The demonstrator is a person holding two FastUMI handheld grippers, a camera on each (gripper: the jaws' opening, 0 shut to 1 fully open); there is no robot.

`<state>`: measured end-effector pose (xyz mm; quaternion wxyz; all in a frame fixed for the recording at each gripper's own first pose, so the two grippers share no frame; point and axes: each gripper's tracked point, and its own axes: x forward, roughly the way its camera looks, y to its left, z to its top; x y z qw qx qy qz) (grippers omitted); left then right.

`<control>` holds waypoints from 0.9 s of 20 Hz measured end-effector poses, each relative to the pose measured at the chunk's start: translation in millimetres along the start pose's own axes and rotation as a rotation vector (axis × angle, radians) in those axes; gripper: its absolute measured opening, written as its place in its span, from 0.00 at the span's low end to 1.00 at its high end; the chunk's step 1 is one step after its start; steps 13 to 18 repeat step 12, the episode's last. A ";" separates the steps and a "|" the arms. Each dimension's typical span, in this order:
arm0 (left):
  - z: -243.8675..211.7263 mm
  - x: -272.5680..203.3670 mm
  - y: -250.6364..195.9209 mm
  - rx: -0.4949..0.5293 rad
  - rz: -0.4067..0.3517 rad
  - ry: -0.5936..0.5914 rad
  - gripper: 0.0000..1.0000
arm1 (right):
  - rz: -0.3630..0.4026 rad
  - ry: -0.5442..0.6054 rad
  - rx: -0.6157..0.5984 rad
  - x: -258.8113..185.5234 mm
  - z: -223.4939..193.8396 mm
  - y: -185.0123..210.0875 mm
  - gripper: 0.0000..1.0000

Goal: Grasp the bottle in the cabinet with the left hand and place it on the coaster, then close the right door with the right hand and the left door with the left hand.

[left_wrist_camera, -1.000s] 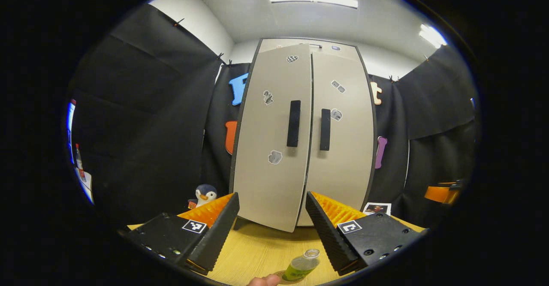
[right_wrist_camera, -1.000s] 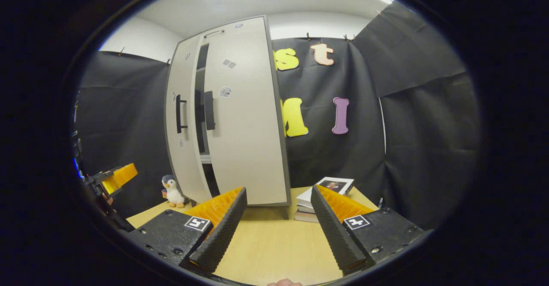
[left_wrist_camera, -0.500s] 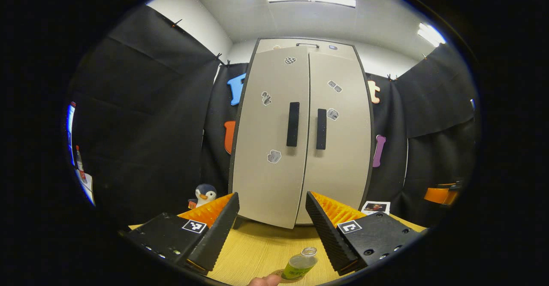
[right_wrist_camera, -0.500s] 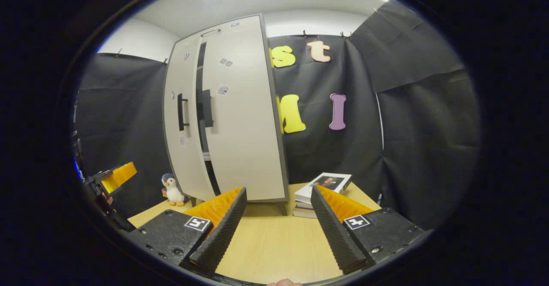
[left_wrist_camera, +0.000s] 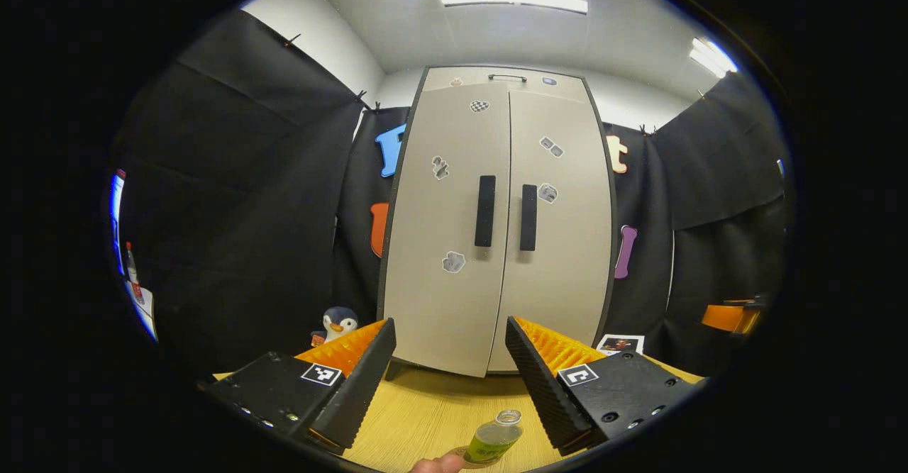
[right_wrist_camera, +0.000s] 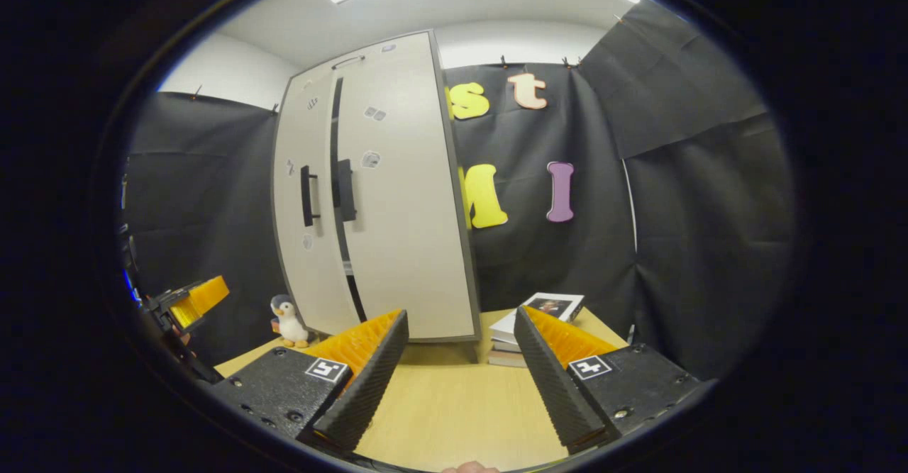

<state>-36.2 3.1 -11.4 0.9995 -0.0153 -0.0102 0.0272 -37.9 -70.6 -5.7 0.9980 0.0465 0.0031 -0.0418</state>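
The pale cabinet stands ahead with both doors nearly together. Its left door [left_wrist_camera: 440, 246] sits a little proud of the right door [left_wrist_camera: 560, 246], and in the right gripper view a thin dark gap [right_wrist_camera: 339, 175] runs between them. A green bottle [left_wrist_camera: 493, 439] stands upright on a round coaster [left_wrist_camera: 462, 454] on the wooden table, just below my left gripper [left_wrist_camera: 448, 325]. That gripper is open, holds nothing and is off the doors. My right gripper [right_wrist_camera: 460, 317] is open too, out to the cabinet's right. The left gripper [right_wrist_camera: 188, 299] also shows at the left edge there.
A toy penguin [left_wrist_camera: 339, 323] sits at the cabinet's left foot. A stack of books [right_wrist_camera: 539, 313] lies to the cabinet's right. Black cloth walls close in on all sides. The other gripper [left_wrist_camera: 731, 317] hangs at the far right.
The left door has swung inward, so the gap between the doors is narrower. Both grippers have stayed open and drifted only slightly.
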 end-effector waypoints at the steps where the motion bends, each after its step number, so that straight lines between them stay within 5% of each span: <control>1: -0.2 -0.6 0.1 -0.001 0.000 0.001 0.95 | 0.003 0.000 -0.002 0.4 1.0 0.6 0.98; 18: -1.6 -1.2 3.8 -0.007 -0.008 0.003 0.95 | 0.013 0.003 -0.009 1.1 1.3 13.7 0.98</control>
